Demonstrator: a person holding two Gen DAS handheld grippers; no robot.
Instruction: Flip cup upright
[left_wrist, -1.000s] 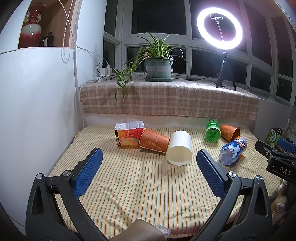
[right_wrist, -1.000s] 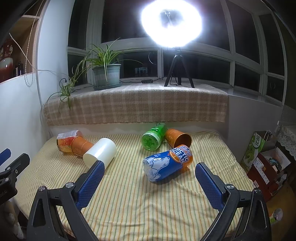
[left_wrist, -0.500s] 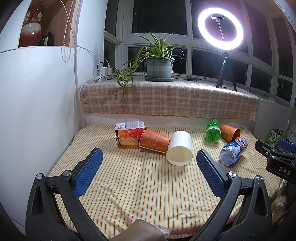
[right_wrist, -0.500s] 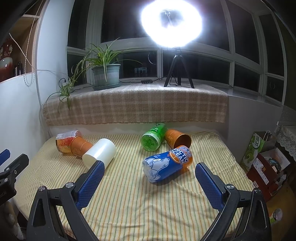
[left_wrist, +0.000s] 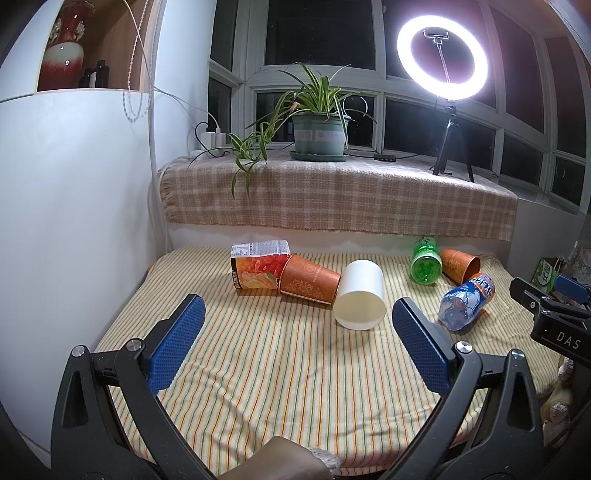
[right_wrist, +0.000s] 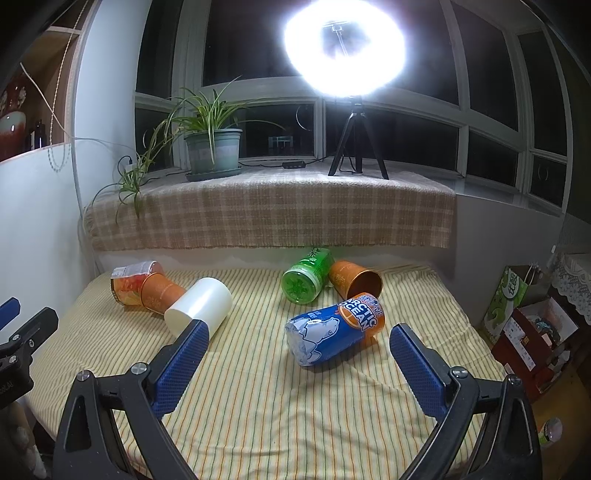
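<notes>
Almost nothing has changed over the last second: both views match the earlier ones, with only the slightest drift of the cameras. By that, I judge the task has not yet begun and the person is choosing a target.

Nearest, the left gripper (left_wrist: 297, 338) hangs above the striped cloth (left_wrist: 277, 369) with its jaws spread wide and nothing between them. The right gripper (right_wrist: 295, 363) does the same, jaws equally wide, empty.

Beyond the left gripper lies the white cup (left_wrist: 360, 295) on its side. Just behind it an orange cup (left_wrist: 308, 278) also lies on its side, touching a juice carton (left_wrist: 258, 267). In the right view a blue bottle (right_wrist: 334, 334) lies close ahead; past it are a green bottle (right_wrist: 304, 277) and a second orange cup (right_wrist: 354, 282), its mouth toward the camera. No cup stands upright.

The cloth is soft and slightly rumpled, so a righted cup may rock. Farther back, a checked blanket (left_wrist: 332, 199) covers the sill, which carries a potted plant (left_wrist: 319, 133) and a ring light (left_wrist: 441, 66) against dark windows.
</notes>
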